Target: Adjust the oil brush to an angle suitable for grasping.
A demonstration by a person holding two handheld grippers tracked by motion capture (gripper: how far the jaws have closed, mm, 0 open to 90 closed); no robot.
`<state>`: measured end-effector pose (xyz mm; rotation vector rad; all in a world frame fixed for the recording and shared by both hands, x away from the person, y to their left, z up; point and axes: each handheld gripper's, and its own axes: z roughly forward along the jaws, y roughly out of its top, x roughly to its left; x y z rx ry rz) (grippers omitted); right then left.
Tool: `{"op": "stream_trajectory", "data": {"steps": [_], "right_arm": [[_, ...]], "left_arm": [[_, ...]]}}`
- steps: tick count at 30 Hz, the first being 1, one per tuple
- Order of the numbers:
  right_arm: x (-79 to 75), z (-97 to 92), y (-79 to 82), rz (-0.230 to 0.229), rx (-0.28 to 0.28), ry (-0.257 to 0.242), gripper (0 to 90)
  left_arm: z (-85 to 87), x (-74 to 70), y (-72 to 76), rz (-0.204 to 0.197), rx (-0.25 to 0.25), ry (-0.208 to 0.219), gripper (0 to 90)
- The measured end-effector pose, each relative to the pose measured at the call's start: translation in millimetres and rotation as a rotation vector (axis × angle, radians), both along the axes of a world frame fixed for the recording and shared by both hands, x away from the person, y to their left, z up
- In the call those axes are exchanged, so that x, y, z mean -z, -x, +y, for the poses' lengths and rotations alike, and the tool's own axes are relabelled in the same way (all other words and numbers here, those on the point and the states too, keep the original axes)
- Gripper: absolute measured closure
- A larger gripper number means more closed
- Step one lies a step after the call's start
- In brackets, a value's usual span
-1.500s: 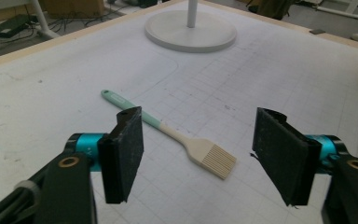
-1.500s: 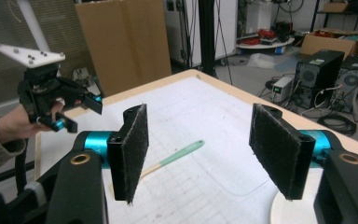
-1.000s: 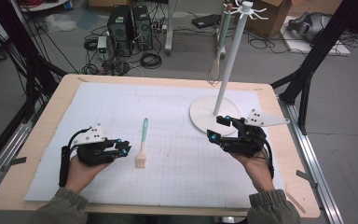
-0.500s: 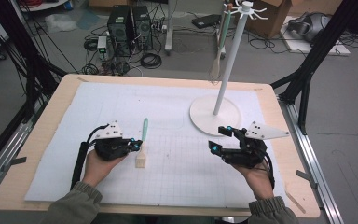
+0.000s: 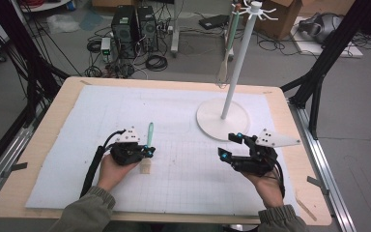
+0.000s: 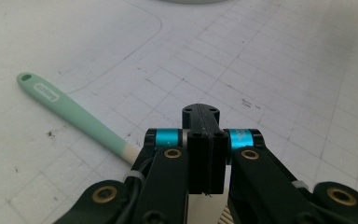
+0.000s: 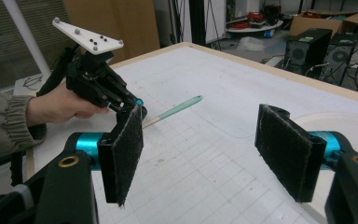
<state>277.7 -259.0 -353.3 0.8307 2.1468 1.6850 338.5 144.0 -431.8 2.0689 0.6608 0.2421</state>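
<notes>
Our left gripper (image 5: 147, 152) has slid right across the white mat (image 5: 77, 125) to the brush (image 5: 148, 145) and has just been closing; its jaws now look pressed together over the brush's pale neck, though contact is hard to judge. The brush lies flat on the mat. Our right gripper (image 5: 228, 147) stays spread, empty, near the stand (image 5: 222, 120).

The green brush handle (image 6: 70, 109) bears a small label; its lettering is unreadable.

A lab: computer towers (image 5: 134, 30), tangled floor cables (image 5: 155, 62), black frame struts (image 5: 329, 48)
</notes>
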Motion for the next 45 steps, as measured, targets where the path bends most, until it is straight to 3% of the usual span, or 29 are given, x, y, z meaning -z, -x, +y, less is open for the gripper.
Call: {"op": "stream_trajectory", "data": {"steps": [22, 27, 38, 45], "right_arm": [[5.2, 6.2, -0.5, -0.001, -0.012, 0.005, 31.6], [5.6, 7.2, 0.0, 0.002, -0.013, 0.007, 31.6], [6.4, 8.5, 0.0, 0.003, -0.012, 0.012, 31.6], [7.9, 9.9, -0.1, 0.005, -0.015, 0.016, 31.6]], "left_arm": [[-6.2, 13.4, -5.6, 0.066, -0.002, -0.096, 89.5], [-5.5, 12.2, -2.9, 0.052, 0.003, -0.117, 89.6], [5.0, 7.7, 6.4, 0.051, 0.012, -0.172, 89.6], [21.6, 7.2, 14.1, 0.057, 0.0, -0.167, 89.6]]}}
